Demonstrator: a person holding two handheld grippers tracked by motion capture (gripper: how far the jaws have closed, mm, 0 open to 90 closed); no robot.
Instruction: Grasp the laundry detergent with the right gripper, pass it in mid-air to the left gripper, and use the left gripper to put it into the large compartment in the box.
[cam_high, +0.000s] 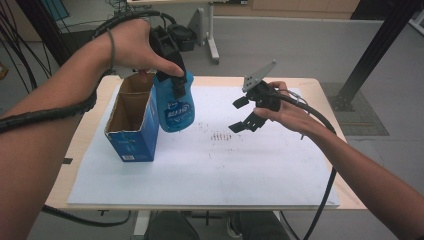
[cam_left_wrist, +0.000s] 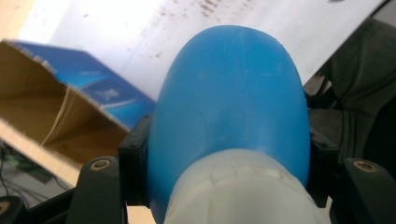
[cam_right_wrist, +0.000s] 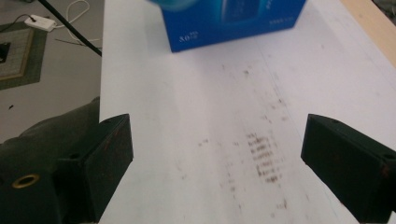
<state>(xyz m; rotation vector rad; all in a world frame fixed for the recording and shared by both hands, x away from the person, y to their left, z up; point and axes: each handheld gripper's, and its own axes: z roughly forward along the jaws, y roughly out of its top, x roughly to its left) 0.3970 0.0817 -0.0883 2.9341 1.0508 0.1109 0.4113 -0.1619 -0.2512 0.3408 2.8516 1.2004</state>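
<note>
1. Left gripper (cam_high: 172, 75): black plastic jaws clamped on the upper part of a blue bottle (cam_high: 174, 107), held above the table beside the box, hanging top-up.
2. Blue bottle: smooth, glossy plastic, rounded shoulders, flattish oval body with a printed label on the front; in the left gripper view, seen as a domed blue body (cam_left_wrist: 233, 93) narrowing to a translucent white collar at the bottom edge, pinched on both sides by the black jaws.
3. Cardboard box (cam_high: 131, 120): tall, rectangular, blue printed outside, raw brown inside, top flaps open; standing upright on the white sheet, just left of the bottle and close against it. Lower part of its blue face with white print visible at the top of the right gripper view (cam_right_wrist: 233, 23).
4. Right gripper (cam_high: 243, 114): jaws spread wide, nothing between them, held in the air over the middle of the sheet, well apart from the bottle; grey three-cornered plate on top, thick black cable trailing back along the forearm. Blocky, matt black jaws with scuffed inner faces.
5. White sheet (cam_high: 210, 170): flat, matt, covering most of the pale wooden table (cam_high: 330, 100); cluster of small dark smudges (cam_right_wrist: 264, 158) near its middle, below the open right jaws.
</note>
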